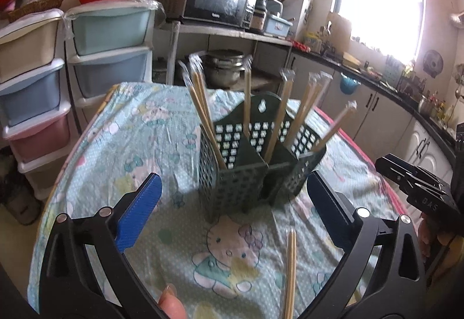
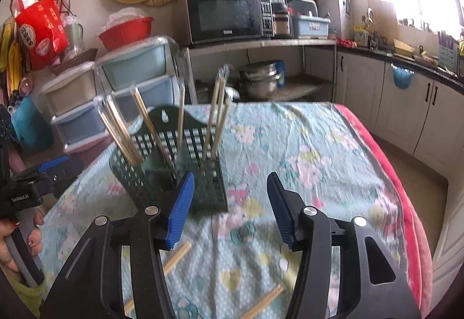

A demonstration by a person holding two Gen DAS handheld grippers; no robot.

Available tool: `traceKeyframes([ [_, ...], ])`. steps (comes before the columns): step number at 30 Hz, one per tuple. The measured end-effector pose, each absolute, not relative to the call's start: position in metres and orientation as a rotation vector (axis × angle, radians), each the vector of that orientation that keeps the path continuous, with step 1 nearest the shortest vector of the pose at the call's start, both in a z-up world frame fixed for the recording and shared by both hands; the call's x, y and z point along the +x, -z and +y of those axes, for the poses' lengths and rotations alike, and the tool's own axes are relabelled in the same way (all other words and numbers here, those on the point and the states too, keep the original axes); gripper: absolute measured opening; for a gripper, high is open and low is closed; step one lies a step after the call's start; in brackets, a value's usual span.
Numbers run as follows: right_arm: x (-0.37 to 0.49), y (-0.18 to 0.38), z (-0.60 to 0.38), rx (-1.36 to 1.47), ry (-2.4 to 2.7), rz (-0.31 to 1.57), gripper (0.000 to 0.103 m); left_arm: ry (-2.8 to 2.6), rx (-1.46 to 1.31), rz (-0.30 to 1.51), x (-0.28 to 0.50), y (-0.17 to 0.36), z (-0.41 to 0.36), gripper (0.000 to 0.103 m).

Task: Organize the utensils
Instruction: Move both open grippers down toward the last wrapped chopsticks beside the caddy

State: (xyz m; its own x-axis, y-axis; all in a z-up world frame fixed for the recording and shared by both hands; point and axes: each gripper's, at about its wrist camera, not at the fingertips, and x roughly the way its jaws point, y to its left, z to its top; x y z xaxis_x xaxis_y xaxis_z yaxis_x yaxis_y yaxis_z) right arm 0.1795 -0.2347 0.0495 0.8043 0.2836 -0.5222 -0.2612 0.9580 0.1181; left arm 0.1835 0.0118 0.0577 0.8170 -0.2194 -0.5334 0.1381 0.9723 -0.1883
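A dark green perforated utensil holder [image 1: 249, 174] stands on the table with several wrapped pairs of wooden chopsticks [image 1: 203, 116] upright in its compartments. It also shows in the right wrist view [image 2: 174, 174]. My left gripper [image 1: 232, 197] is open and empty, just in front of the holder. One wrapped chopstick pair [image 1: 291, 269] lies on the cloth between its fingers. My right gripper [image 2: 229, 203] is open and empty, right of the holder. Loose chopsticks [image 2: 177, 258] lie on the cloth below it, and another pair [image 2: 261, 304] nearer me.
The table wears a light blue cartoon cloth [image 2: 304, 150] with a red edge at right. Plastic drawer units [image 1: 110, 49] stand at left. A microwave [image 2: 229, 16] sits on a shelf behind. Kitchen cabinets [image 2: 406, 107] run along the right.
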Motion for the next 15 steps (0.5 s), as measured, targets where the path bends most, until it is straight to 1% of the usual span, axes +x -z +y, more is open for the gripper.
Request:
traceKeyframes([
  [15, 0.163, 0.006, -0.258, 0.061, -0.268, 0.733, 0.052, 0.331, -0.078, 0.739, 0.186, -0.009, -0.043, 0.092],
])
